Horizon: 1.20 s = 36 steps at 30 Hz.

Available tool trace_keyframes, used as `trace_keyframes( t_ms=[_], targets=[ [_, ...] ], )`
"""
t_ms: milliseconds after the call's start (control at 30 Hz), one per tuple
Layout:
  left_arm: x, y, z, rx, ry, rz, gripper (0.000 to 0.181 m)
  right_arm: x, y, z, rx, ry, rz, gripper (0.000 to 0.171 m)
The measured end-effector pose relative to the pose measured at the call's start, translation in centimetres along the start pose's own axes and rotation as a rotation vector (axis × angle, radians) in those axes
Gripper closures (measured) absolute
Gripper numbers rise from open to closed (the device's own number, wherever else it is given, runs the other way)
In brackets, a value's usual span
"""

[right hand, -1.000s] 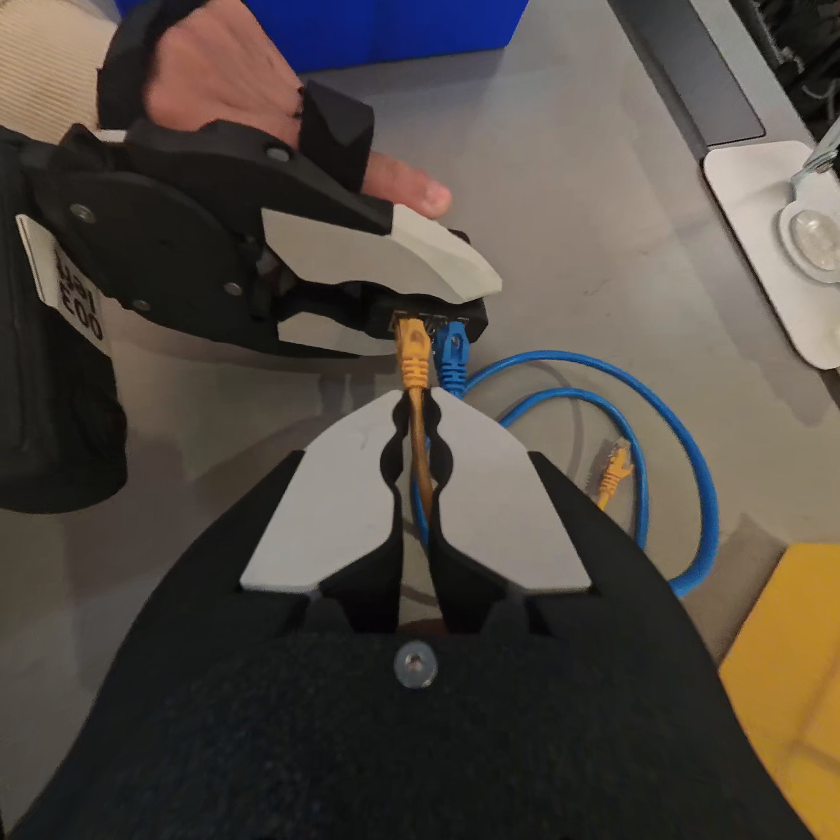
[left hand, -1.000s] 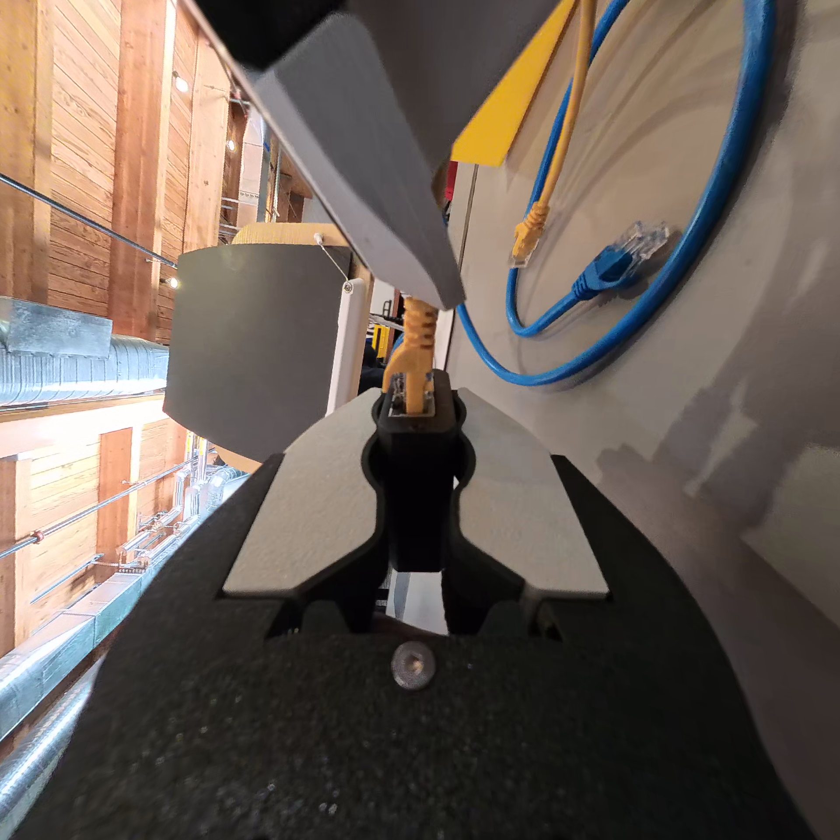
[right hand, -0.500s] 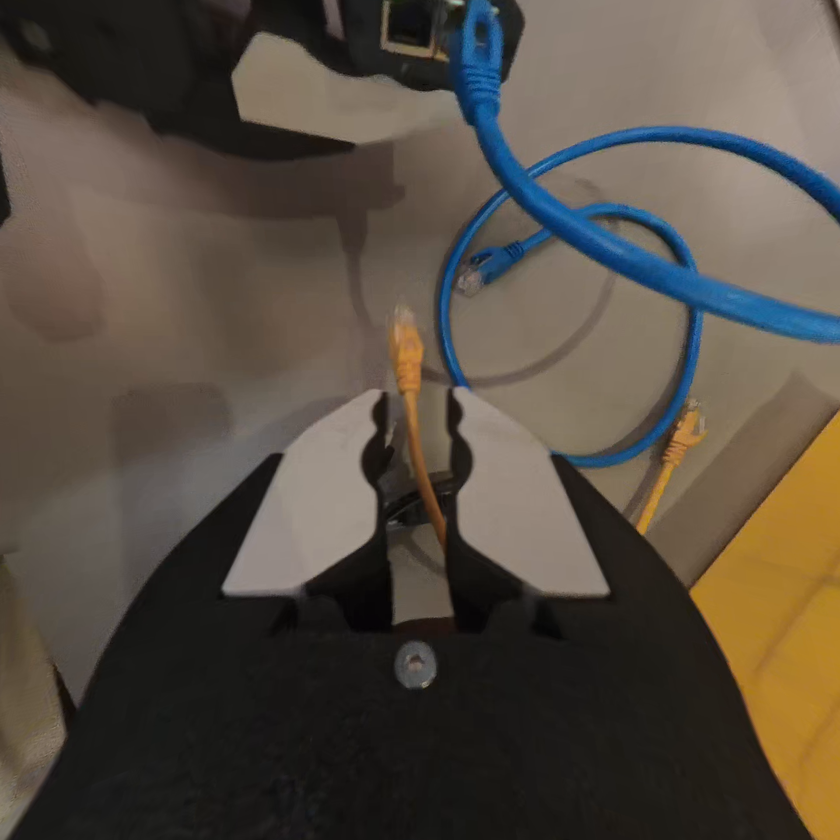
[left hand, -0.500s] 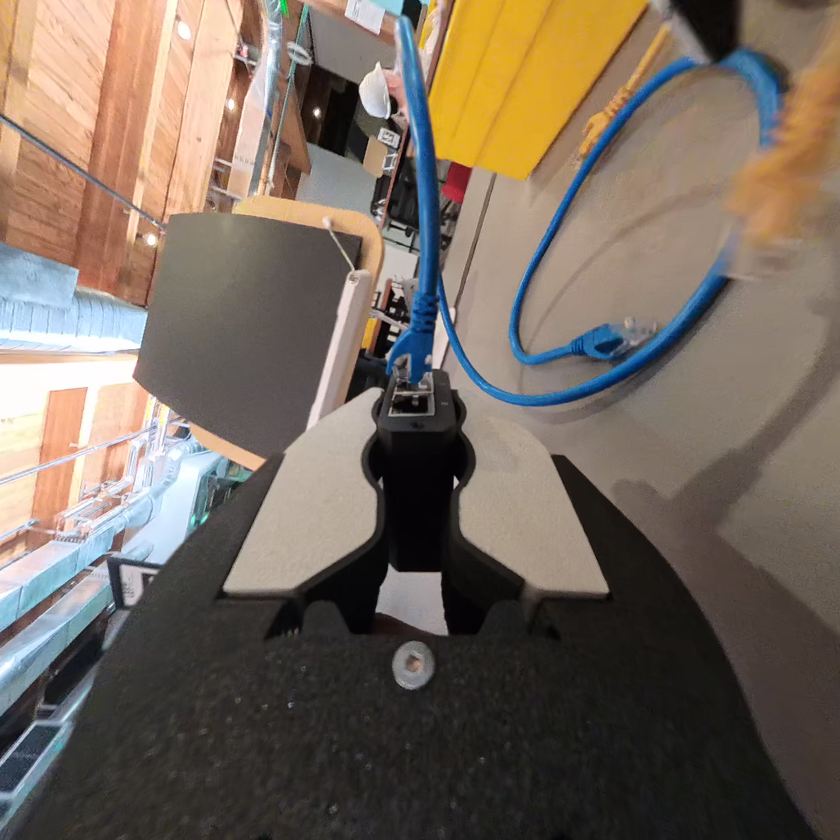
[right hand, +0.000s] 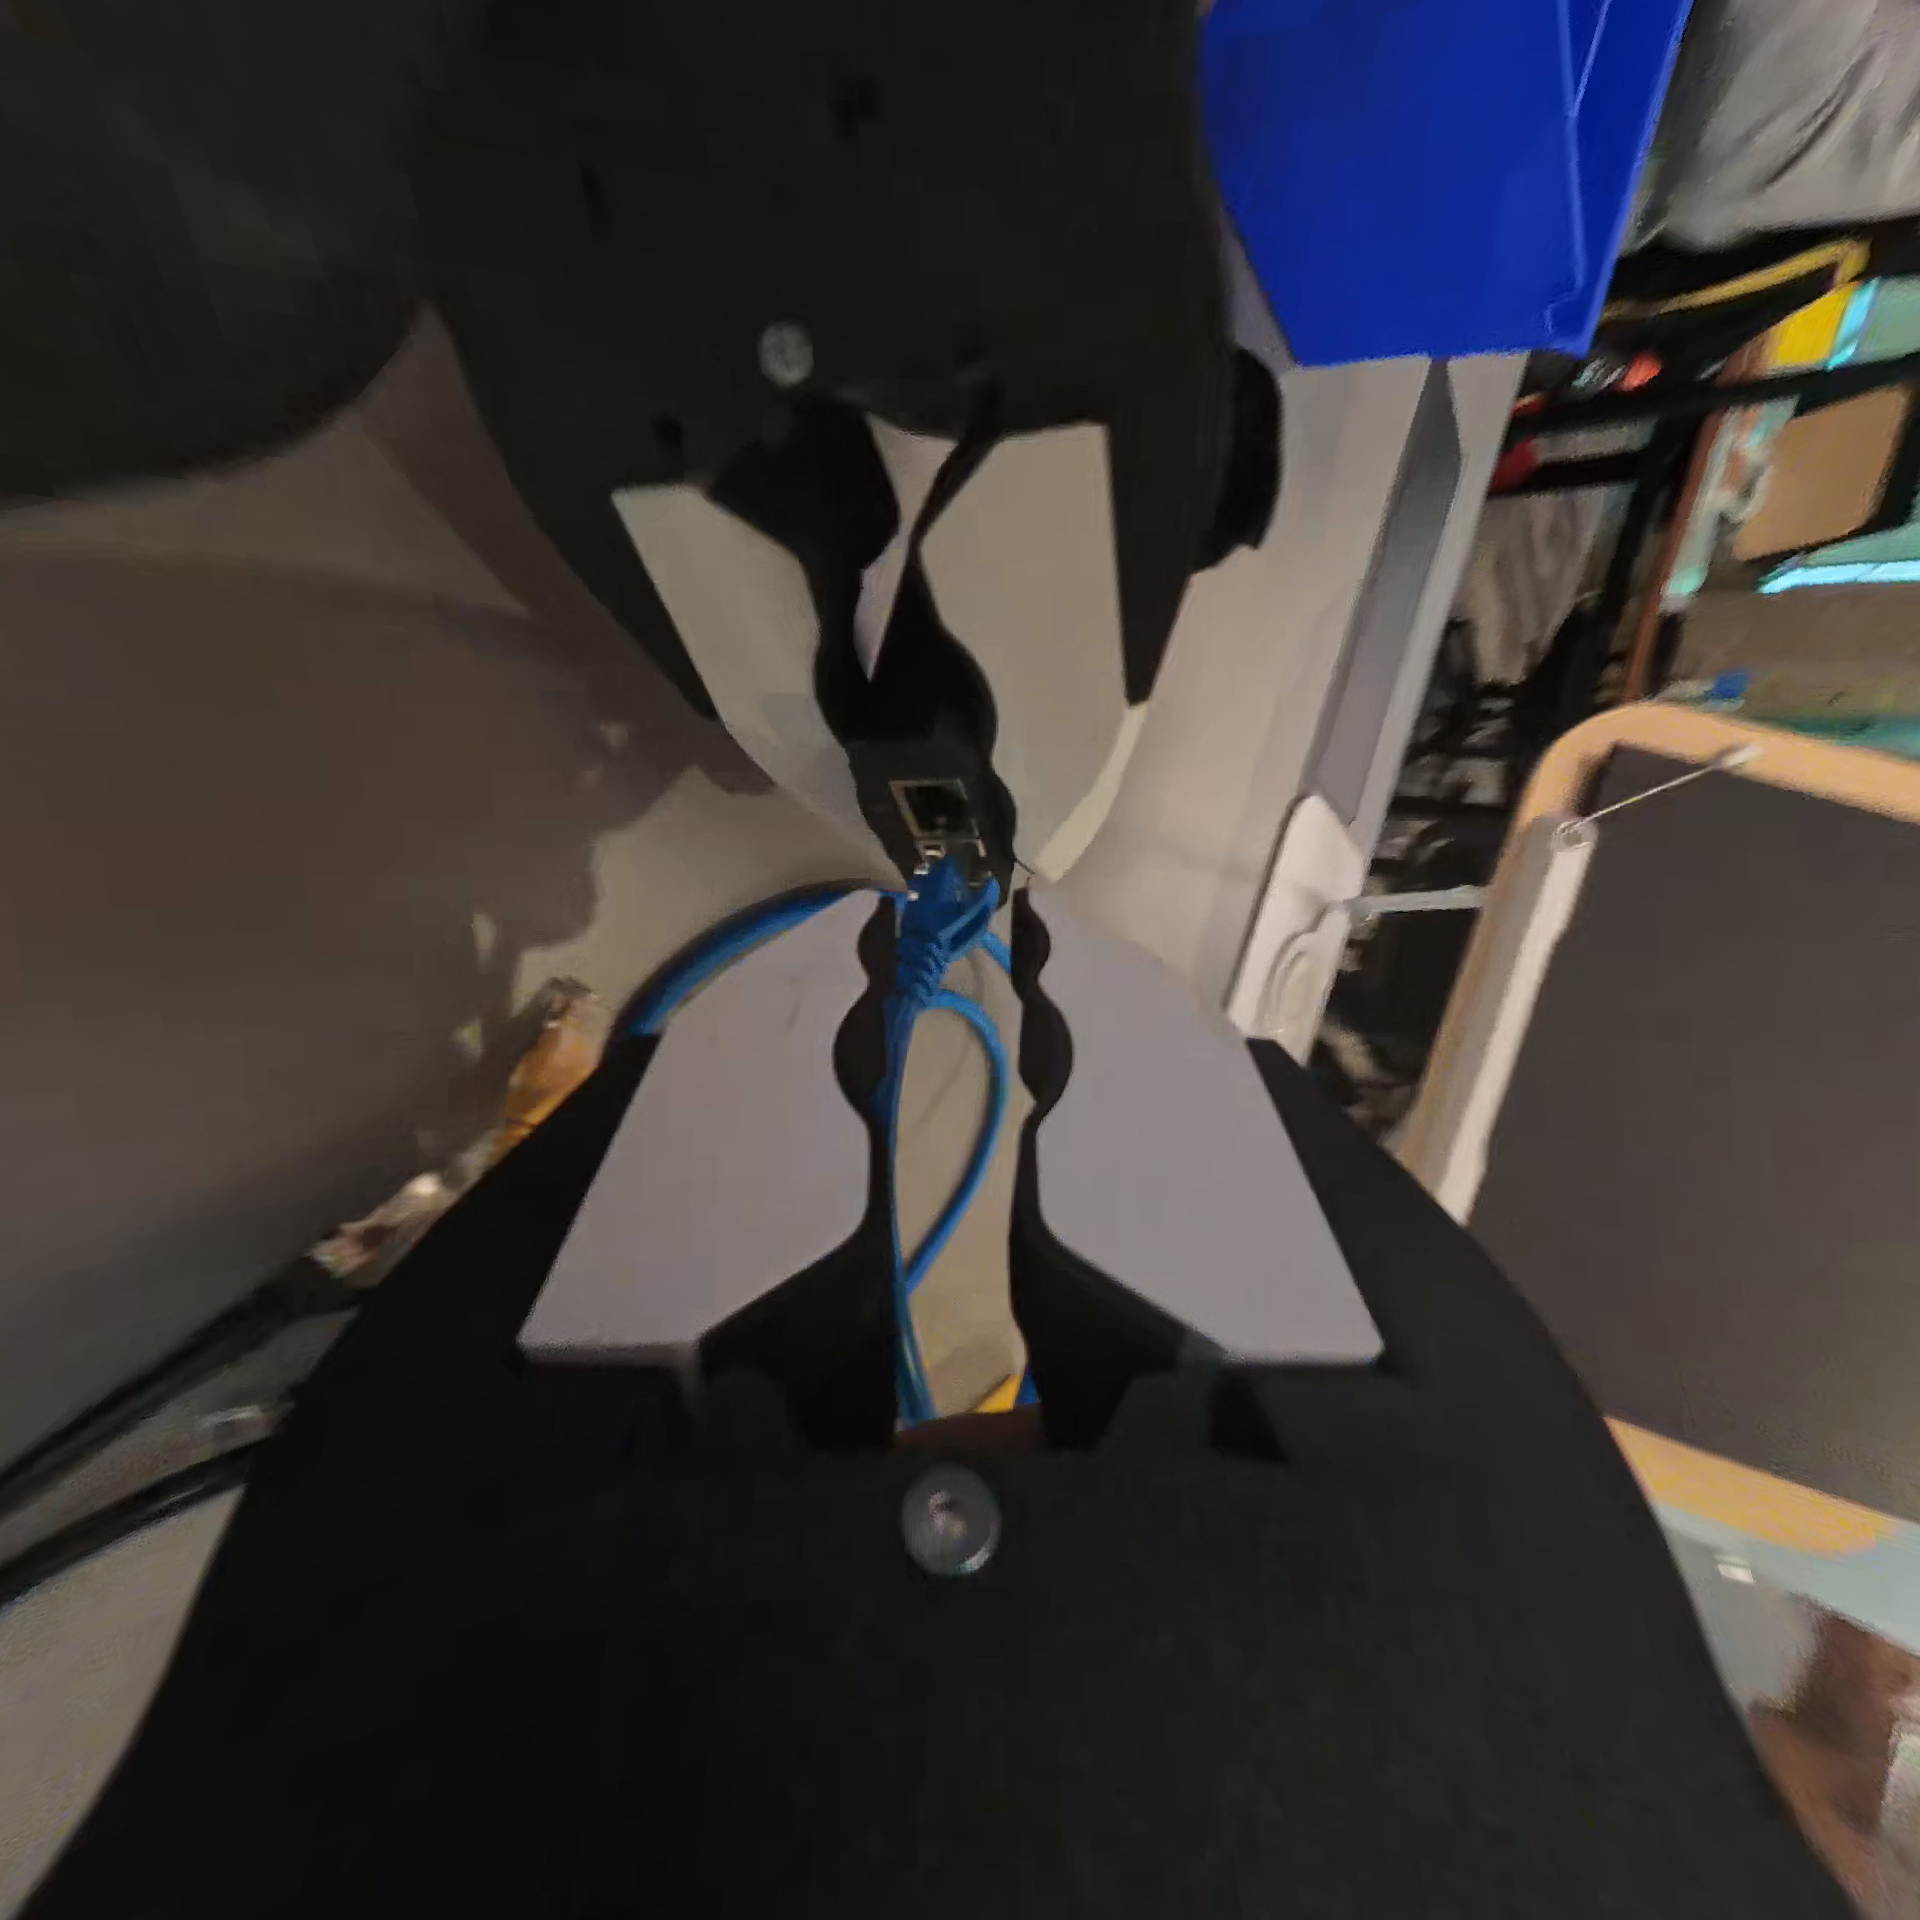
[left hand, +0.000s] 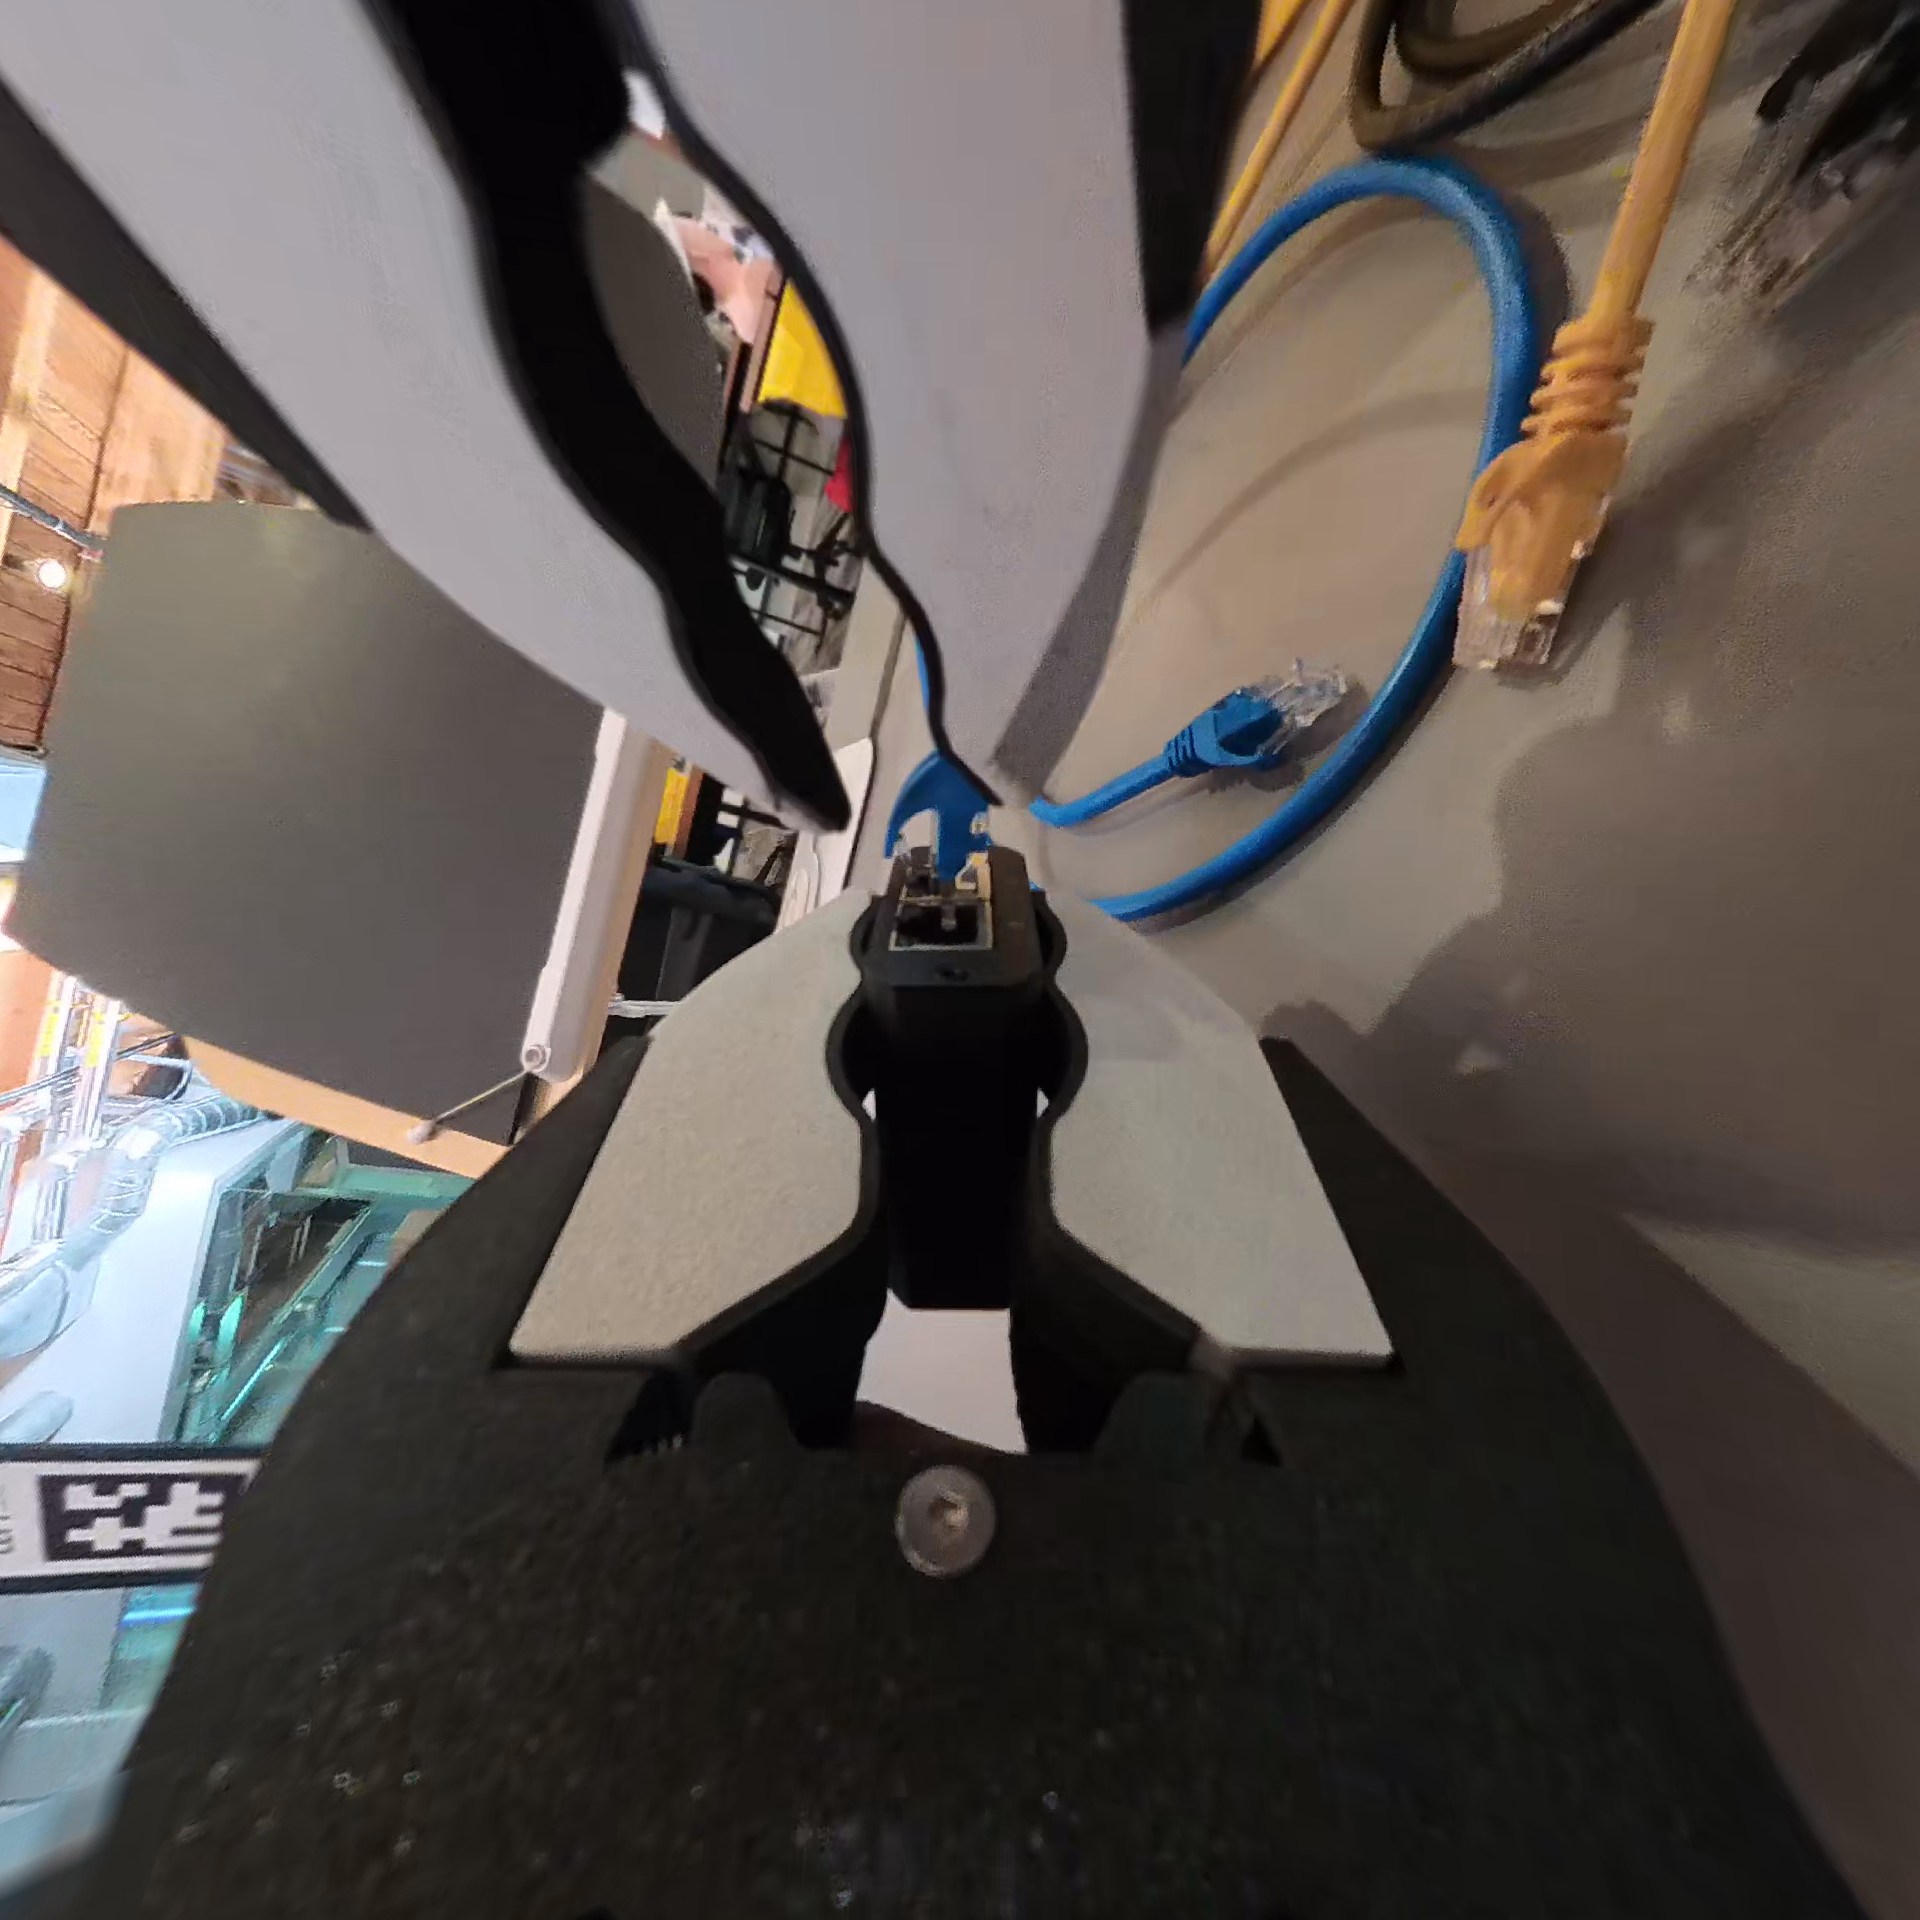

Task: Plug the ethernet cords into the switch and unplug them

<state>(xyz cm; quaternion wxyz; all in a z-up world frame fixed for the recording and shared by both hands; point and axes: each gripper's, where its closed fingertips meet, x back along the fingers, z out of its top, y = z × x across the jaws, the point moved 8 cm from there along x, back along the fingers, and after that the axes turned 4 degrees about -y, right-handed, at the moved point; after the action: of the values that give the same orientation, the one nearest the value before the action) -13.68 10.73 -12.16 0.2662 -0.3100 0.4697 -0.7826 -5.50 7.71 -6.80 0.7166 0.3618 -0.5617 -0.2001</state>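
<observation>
My left gripper (left hand: 956, 935) is shut on a small black switch (left hand: 951, 1039) and holds it off the grey table (left hand: 1558, 935). The nearer port (left hand: 940, 925) is empty. A blue ethernet plug (left hand: 932, 821) sits in the farther port. My right gripper (right hand: 951, 914) is open, with its fingers on either side of that blue plug (right hand: 935, 925) and a gap beside it. The switch (right hand: 925, 769) faces it. The yellow plug (left hand: 1527, 540) lies loose on the table. The blue cord's other plug (left hand: 1247, 717) also lies there inside its loop.
A blue bin (right hand: 1434, 177) stands beyond the left gripper. A dark panel with a pale wooden rim (right hand: 1714, 1039) and a white device (right hand: 1309, 914) are at the right. A black cable (left hand: 1455, 94) lies near the yellow cord.
My right gripper pulled the yellow plug out of the switch, opened and let it drop to the table. It then moved up around the blue plug. The left gripper kept hold of the switch.
</observation>
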Motion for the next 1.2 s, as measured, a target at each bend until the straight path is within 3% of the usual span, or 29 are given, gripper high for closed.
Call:
trace_keyframes(
  t_ms=[900, 1033, 1200],
  targets=[
    [-0.2, 0.0, 0.1, -0.034, -0.034, 0.016, 0.156, -1.1, -0.7, -0.4, 0.03, -0.006, -0.082, 0.158],
    [-0.2, -0.5, 0.1, -0.036, -0.037, 0.052, 0.156, -0.9, 0.1, -0.6, -0.163, 0.055, -0.053, 0.156],
    [-0.2, 0.0, -0.5, -0.166, -0.061, 0.12, 0.156, -0.3, 0.8, -1.2, -0.704, 0.09, 0.168, 0.14]
  ],
)
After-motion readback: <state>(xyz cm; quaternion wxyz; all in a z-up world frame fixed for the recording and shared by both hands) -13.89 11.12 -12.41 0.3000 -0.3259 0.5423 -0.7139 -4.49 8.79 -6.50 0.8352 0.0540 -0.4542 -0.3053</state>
